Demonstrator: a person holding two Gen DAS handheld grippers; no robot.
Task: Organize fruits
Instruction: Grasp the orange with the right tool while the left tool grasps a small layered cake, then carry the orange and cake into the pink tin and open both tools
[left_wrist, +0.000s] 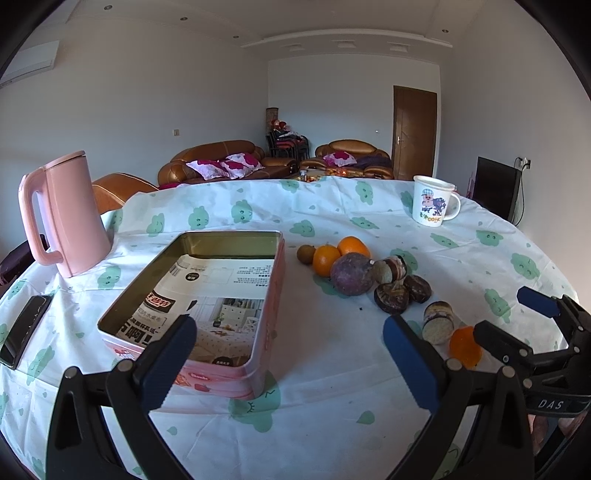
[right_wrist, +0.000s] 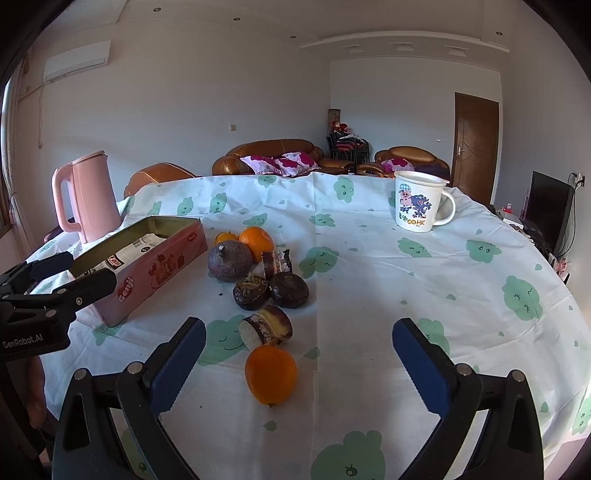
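A pink tin box (left_wrist: 236, 373) (right_wrist: 155, 273), open and lined with printed paper, sits left of a fruit pile. The pile has a purple passion fruit (left_wrist: 351, 274) (right_wrist: 229, 261), two oranges (left_wrist: 325, 260) (left_wrist: 354, 246), a small brown kiwi (left_wrist: 306, 254) and several chocolate cakes (left_wrist: 391, 298) (right_wrist: 252, 292). A lone orange (right_wrist: 271, 374) (left_wrist: 464, 346) lies nearest, between my right gripper's open fingers. My right gripper (right_wrist: 299, 369) (left_wrist: 513, 317) is open and empty. My left gripper (left_wrist: 290, 363) (right_wrist: 70, 275) is open and empty over the tin's near right corner.
A pink kettle (left_wrist: 62, 214) (right_wrist: 88, 195) stands at the far left. A white cartoon mug (left_wrist: 433, 200) (right_wrist: 419, 201) stands at the far right. A black phone (left_wrist: 26, 330) lies at the left table edge. The round table (right_wrist: 406, 280) has a cloud-print cloth.
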